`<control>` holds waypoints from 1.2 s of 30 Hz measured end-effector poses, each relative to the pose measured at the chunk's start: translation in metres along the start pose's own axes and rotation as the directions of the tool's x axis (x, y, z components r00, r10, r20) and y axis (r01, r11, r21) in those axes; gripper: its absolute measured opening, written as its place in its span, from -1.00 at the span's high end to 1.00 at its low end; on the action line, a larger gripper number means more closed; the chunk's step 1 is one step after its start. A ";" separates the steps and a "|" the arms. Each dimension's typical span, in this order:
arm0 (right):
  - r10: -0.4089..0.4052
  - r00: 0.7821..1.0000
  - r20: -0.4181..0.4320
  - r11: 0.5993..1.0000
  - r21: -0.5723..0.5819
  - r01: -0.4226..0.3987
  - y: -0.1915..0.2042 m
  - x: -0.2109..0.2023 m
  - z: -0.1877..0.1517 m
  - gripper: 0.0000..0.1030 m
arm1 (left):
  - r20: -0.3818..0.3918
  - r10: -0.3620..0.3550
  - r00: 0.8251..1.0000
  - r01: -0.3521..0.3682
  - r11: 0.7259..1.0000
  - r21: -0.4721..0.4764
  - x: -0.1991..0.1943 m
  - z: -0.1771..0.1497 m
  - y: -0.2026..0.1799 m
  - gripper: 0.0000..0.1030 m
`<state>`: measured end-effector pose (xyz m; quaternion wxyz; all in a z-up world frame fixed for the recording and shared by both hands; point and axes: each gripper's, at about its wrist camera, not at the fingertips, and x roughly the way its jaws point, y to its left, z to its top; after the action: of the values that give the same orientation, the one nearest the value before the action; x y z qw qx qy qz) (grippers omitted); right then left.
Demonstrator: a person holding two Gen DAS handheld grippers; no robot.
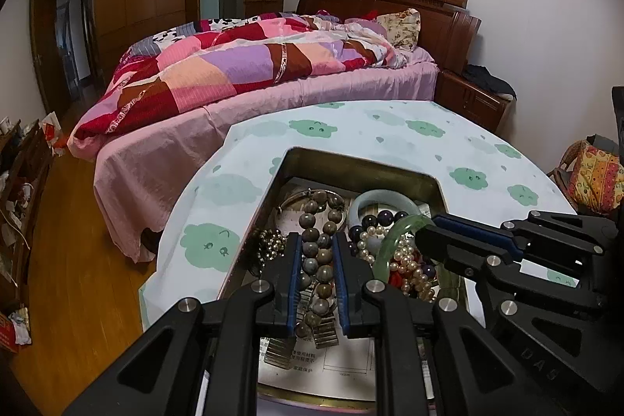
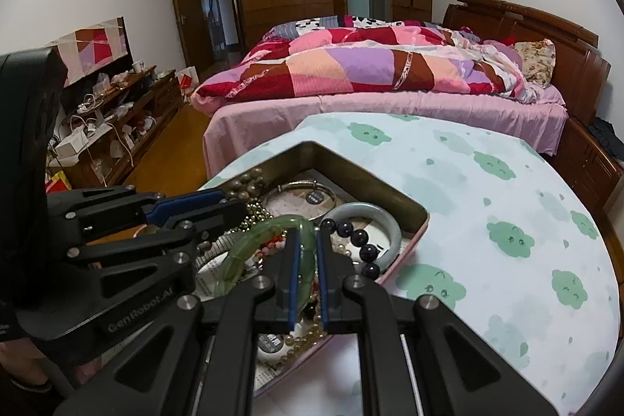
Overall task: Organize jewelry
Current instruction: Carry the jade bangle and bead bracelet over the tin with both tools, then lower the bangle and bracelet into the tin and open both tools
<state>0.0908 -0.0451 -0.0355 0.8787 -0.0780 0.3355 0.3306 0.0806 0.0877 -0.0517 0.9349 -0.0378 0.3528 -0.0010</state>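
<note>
So everything jewelry-wise was piled in one metal tin (image 1: 425, 182) that had been set on the bench (image 1: 409, 139), which was covered by a pale cloth printed with green blobs, and both grippers were dipped into the tin at once. The left gripper (image 1: 316, 260) was seen clamped on a strand of big brown-grey beads (image 1: 312, 248), the strand running straight down the gap between the pads, probably so it could be drawn out of the tangle lengthwise instead of dragging its neighbours along. The right gripper (image 2: 307, 248) was pinched nearly together on the rim of a translucent green bangle (image 2: 257, 236), gripped across its thin wall, which was likely the only way a rigid hoop like that could be held. The bangle was tipped up on edge against the heap rather than lying flat, so it looked partly lifted. Left loose in the tin were a pale jade bangle (image 2: 390, 221), a string of dark purple beads (image 2: 360, 238), pearls (image 1: 405, 256) and a thin silver bangle (image 2: 300, 188). Sorting seemed barely begun, since nothing was laid out on the cloth yet. A snag between the pearls and the green bangle could be expected.
</note>
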 end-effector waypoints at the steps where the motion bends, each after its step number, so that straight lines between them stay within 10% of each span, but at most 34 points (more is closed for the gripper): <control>1: 0.000 1.000 -0.002 1.000 0.000 0.000 0.000 0.000 0.000 0.79 | -0.004 0.001 1.000 -0.001 1.000 0.000 0.001 -0.001 0.000 0.70; 29: -0.021 0.999 -0.047 1.000 -0.003 0.021 0.000 0.014 -0.009 0.68 | -0.045 -0.010 0.999 0.010 1.000 -0.001 0.013 -0.006 0.002 0.64; 36: -0.044 0.999 -0.028 0.998 0.047 0.045 -0.012 0.004 -0.009 0.09 | -0.013 0.031 0.999 -0.031 0.999 -0.020 -0.003 -0.005 0.010 -0.13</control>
<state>0.0957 -0.0549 -0.0461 0.8828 -0.0692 0.3533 0.3018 0.0753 0.0977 -0.0543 0.9322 -0.0417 0.3593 0.0168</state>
